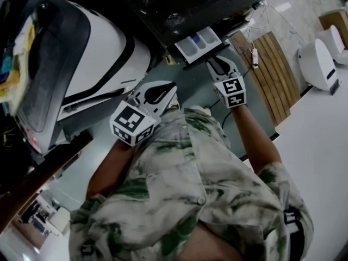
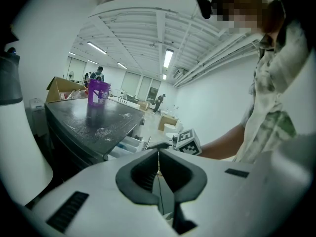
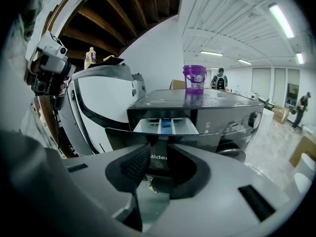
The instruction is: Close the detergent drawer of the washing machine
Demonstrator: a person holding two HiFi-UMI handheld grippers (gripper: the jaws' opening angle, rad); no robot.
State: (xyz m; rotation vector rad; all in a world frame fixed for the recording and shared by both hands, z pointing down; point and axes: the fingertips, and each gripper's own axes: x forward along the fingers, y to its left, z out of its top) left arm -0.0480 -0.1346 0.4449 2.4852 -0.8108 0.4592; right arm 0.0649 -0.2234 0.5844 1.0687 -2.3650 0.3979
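The dark washing machine point(image 1: 179, 4) point(image 3: 217, 107) has its detergent drawer point(image 1: 198, 41) point(image 3: 165, 126) pulled out, with white and blue compartments showing. My right gripper point(image 1: 211, 63) point(image 3: 154, 144) is right at the drawer's front panel, its jaws slightly apart with nothing between them. My left gripper point(image 1: 174, 86) point(image 2: 158, 152) hangs lower and to the left of the drawer, shut and empty, jaws touching along their length. The left gripper view shows the drawer point(image 2: 129, 144) from the side.
A large white appliance door point(image 1: 92, 53) stands open left of the machine. A purple bucket point(image 3: 195, 78) point(image 2: 98, 91) sits on the machine's top. A wooden pallet point(image 1: 272, 75) and a white appliance point(image 1: 318, 64) stand to the right. People stand far off.
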